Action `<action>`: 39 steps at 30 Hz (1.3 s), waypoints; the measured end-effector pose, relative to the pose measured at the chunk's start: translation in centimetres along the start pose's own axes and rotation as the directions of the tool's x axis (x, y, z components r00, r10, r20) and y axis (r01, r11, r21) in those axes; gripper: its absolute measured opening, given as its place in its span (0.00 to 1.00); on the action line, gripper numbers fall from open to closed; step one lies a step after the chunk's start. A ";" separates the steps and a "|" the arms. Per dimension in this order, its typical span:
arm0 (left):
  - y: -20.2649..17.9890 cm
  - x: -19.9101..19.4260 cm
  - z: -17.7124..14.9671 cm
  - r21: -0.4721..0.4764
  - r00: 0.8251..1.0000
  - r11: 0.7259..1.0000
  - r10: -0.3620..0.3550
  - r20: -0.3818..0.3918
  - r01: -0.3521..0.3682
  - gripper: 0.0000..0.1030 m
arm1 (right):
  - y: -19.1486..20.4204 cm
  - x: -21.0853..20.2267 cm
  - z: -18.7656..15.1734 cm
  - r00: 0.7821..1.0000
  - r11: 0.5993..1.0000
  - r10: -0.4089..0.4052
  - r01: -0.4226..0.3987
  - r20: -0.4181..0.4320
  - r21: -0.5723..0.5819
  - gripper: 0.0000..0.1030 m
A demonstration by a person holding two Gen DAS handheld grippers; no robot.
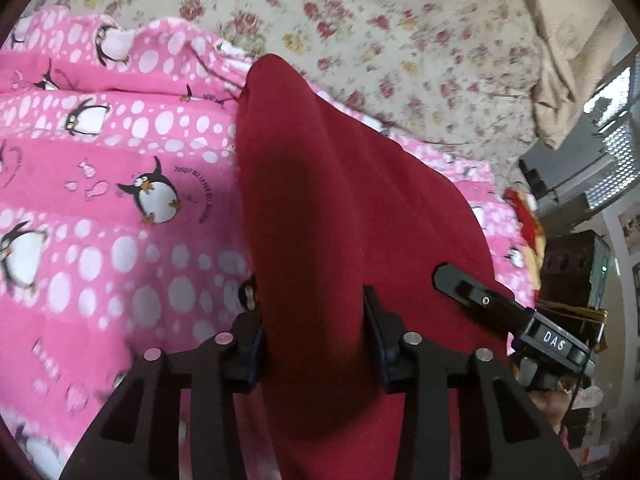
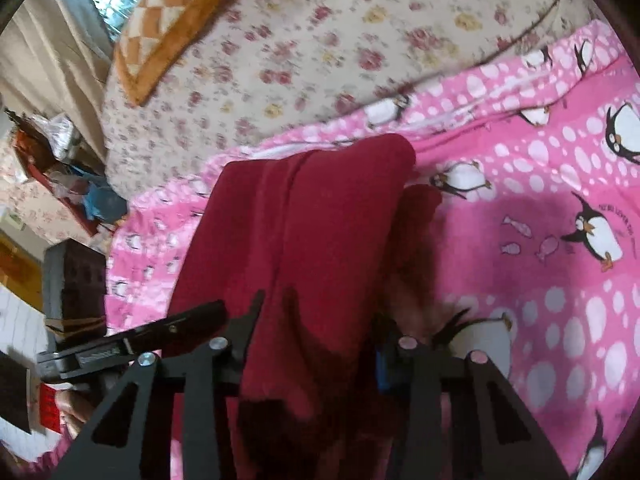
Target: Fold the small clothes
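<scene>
Across the bed (image 1: 400,20), under a cream sheet printed with small roses, I see a pink penguin blanket (image 1: 120,152) spread over the near half, its white-spotted bands running to the edge of both views. On that blanket lies the task's thing, a dark red garment (image 1: 340,184), bunched into a long ridge that rises off the blanket toward my cameras. At the head of the bed, in the right wrist view, an orange and cream checked cushion (image 2: 168,28) rests on the sheet beside a beige curtain (image 2: 48,68).

My left hand-held gripper (image 1: 316,328) is clenched on the red garment: cloth fills the gap between its two fingers and both pads press into the fold. My right hand-held gripper (image 2: 316,340) has the same garment running between its fingers, and the cloth sits against them on either side, so I read it as grasping the garment too, though blur and shadow hide the right pad. Each gripper shows at the edge of the other's view, close beside it, along the near edge of the garment.
</scene>
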State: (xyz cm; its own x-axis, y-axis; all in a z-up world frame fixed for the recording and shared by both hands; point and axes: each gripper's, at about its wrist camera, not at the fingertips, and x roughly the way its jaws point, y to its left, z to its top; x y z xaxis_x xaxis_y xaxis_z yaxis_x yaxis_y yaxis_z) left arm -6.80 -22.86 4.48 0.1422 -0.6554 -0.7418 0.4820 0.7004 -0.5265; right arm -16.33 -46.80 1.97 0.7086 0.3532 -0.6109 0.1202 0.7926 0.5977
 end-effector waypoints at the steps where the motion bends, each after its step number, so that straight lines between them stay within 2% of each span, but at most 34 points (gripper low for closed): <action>1: -0.2 -1.1 -0.5 0.004 1.000 1.000 0.002 -0.003 -0.002 0.19 | 0.9 -0.7 -0.2 1.000 1.000 0.019 -0.019 -0.002 -0.004 0.41; 6: 0.5 -6.2 -4.0 -0.011 0.999 1.000 0.026 -0.032 -0.026 0.19 | 5.1 -2.5 -2.6 0.995 0.997 0.079 -0.081 -0.064 -0.021 0.41; 9: 1.6 -8.3 -6.9 -0.022 0.995 0.996 0.085 -0.044 -0.086 0.19 | 6.9 -2.4 -5.3 0.988 0.993 0.109 -0.112 -0.108 -0.021 0.41; 11: 2.3 -8.1 -8.2 -0.033 0.991 0.992 0.119 -0.057 -0.121 0.21 | 7.4 -1.6 -7.2 0.984 0.993 0.116 -0.117 -0.139 -0.002 0.42; 13: 3.4 -7.5 -9.5 -0.050 0.985 0.985 0.165 -0.053 -0.168 0.28 | 7.4 -0.3 -8.8 0.987 0.998 0.049 -0.053 -0.156 -0.021 0.52; 15: 3.9 -7.4 -10.3 -0.067 0.984 0.982 0.178 -0.012 -0.179 0.39 | 7.7 0.3 -10.0 0.987 0.991 -0.079 0.062 -0.141 -0.122 0.61; 16: 4.0 -7.8 -10.8 -0.070 0.981 0.979 0.192 0.010 -0.191 0.41 | 7.9 0.1 -10.4 0.987 0.985 -0.106 0.087 -0.124 -0.150 0.62; 18: 3.6 -8.4 -11.3 -0.067 0.973 0.972 0.229 0.038 -0.226 0.43 | 8.6 -1.1 -10.8 0.985 0.975 -0.144 0.125 -0.093 -0.184 0.62; 23: 2.2 -9.7 -12.0 -0.010 0.939 0.943 0.331 0.097 -0.332 0.43 | 11.1 -5.0 -11.0 0.977 0.941 -0.214 0.206 -0.004 -0.267 0.62; 27: 1.7 -11.5 -12.6 -0.012 0.914 0.927 0.373 0.162 -0.376 0.42 | 12.4 -7.6 -11.7 0.983 0.945 -0.179 0.182 0.035 -0.272 0.62; 31: 1.3 -12.7 -13.1 -0.014 0.890 0.909 0.411 0.200 -0.417 0.42 | 13.7 -7.9 -13.0 0.983 0.937 -0.180 0.186 0.047 -0.295 0.62; 39: 0.5 -14.1 -14.1 -0.022 0.858 0.888 0.450 0.245 -0.459 0.42 | 14.8 -7.8 -14.6 0.981 0.934 -0.186 0.193 0.052 -0.300 0.62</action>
State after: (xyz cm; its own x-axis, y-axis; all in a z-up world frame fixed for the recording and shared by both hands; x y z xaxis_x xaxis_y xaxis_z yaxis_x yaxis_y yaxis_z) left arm -20.73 -9.25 8.83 0.5513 -0.3166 -0.7719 0.3436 0.9293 -0.1358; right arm -30.28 -30.61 7.99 0.7087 0.1733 -0.6839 0.0409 0.9576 0.2850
